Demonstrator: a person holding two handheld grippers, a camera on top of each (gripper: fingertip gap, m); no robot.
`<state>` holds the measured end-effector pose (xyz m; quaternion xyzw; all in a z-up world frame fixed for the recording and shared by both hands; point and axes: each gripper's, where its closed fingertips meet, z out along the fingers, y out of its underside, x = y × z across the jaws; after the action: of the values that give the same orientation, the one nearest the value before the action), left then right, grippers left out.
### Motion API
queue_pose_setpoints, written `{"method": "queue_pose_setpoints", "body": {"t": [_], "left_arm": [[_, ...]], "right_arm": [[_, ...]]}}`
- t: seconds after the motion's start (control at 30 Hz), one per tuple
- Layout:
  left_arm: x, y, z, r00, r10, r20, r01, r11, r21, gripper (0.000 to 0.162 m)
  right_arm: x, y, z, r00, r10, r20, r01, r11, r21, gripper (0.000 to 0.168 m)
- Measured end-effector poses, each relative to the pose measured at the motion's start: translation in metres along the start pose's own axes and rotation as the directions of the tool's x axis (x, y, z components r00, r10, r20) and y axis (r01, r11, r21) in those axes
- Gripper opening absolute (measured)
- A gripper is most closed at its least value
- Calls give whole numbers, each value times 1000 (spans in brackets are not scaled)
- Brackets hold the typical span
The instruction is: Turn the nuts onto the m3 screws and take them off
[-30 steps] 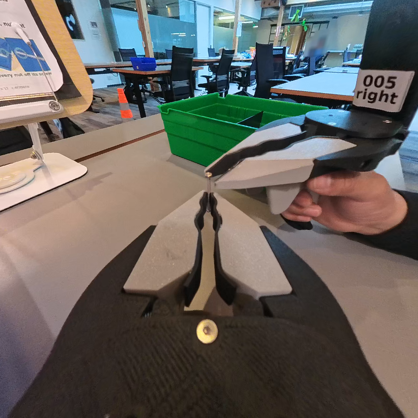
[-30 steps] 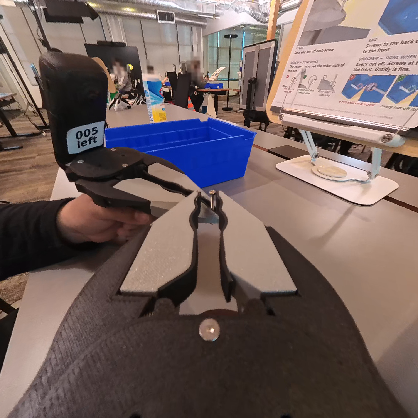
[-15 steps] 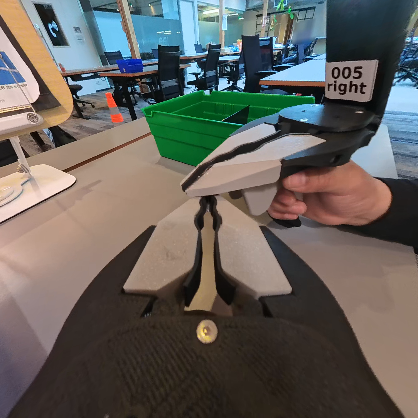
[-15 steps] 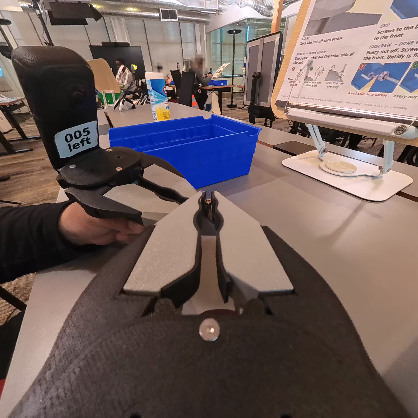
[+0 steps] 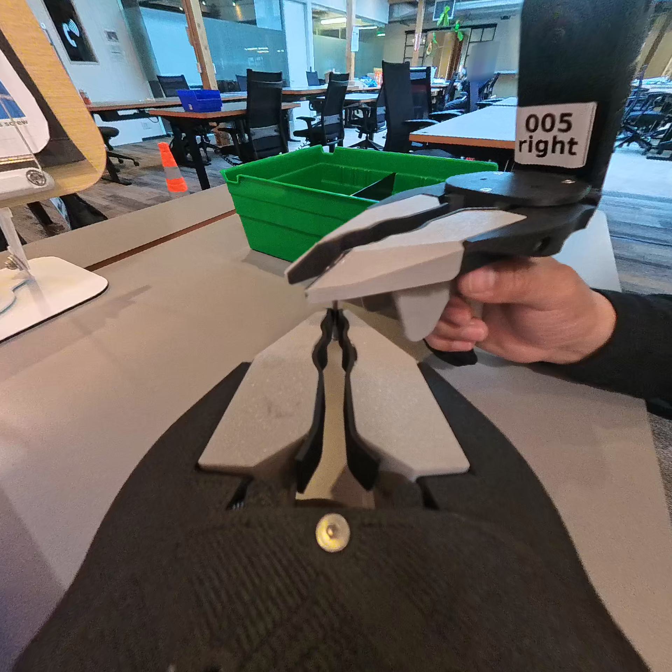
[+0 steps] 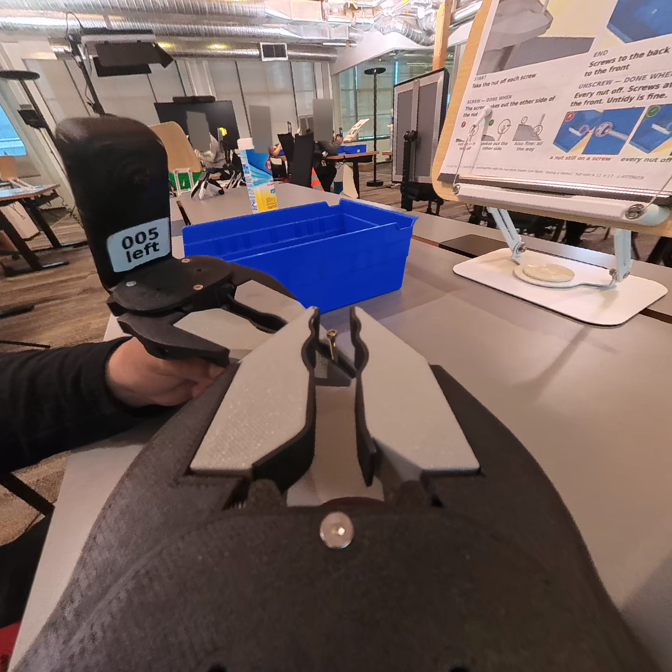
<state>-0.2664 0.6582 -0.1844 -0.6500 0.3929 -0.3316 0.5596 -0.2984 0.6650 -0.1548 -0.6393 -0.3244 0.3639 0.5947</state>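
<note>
My left gripper (image 5: 335, 320) is shut on a thin M3 screw (image 5: 336, 307) and holds it upright above the grey table (image 5: 152, 327). In the right wrist view the screw (image 6: 332, 345) stands between my right gripper's fingers, with a small brassy piece (image 6: 331, 332) at its top; I cannot tell whether that is the nut or the head. My right gripper (image 6: 334, 312) is open, with its fingers on either side of the screw and not touching it. In the left wrist view the right gripper (image 5: 303, 282) lies across just above my left fingertips.
A green bin (image 5: 291, 211) with a black divider stands behind the grippers. A blue bin (image 6: 327, 262) stands on the other side. A stand with an instruction sheet (image 6: 563, 287) is at the table's back, and its base also shows in the left wrist view (image 5: 47, 287). A wipes canister (image 6: 260, 182) stands beyond. Both grippers' tips are close together, under 4 cm apart.
My right gripper closed on the top of the screw half a second ago and has now opened again. My left gripper has kept its hold on the screw.
</note>
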Motion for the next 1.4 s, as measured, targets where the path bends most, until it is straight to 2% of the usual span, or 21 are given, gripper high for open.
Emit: {"method": "queue_pose_setpoints", "body": {"t": [0.23,0.43,0.93,1.2,1.4], "left_arm": [[-16,-3,-4,996,-68,51,67,997,30,0],[-15,-1,-3,997,-47,61,46,999,16,0],[1,0,1,1000,5,12,-5,1000,3,0],[4,-2,1,998,-53,-33,54,998,19,0],[0,0,1,996,-86,-32,87,996,14,0]], "right_arm": [[9,-12,-10,999,17,-30,-15,998,60,13],[0,1,-1,998,-62,-29,61,998,-18,8],[-4,5,3,999,-53,-11,52,998,-28,2],[-3,3,2,999,-35,-4,35,999,-17,1],[4,-12,-8,1000,-6,-16,7,998,60,1]]}}
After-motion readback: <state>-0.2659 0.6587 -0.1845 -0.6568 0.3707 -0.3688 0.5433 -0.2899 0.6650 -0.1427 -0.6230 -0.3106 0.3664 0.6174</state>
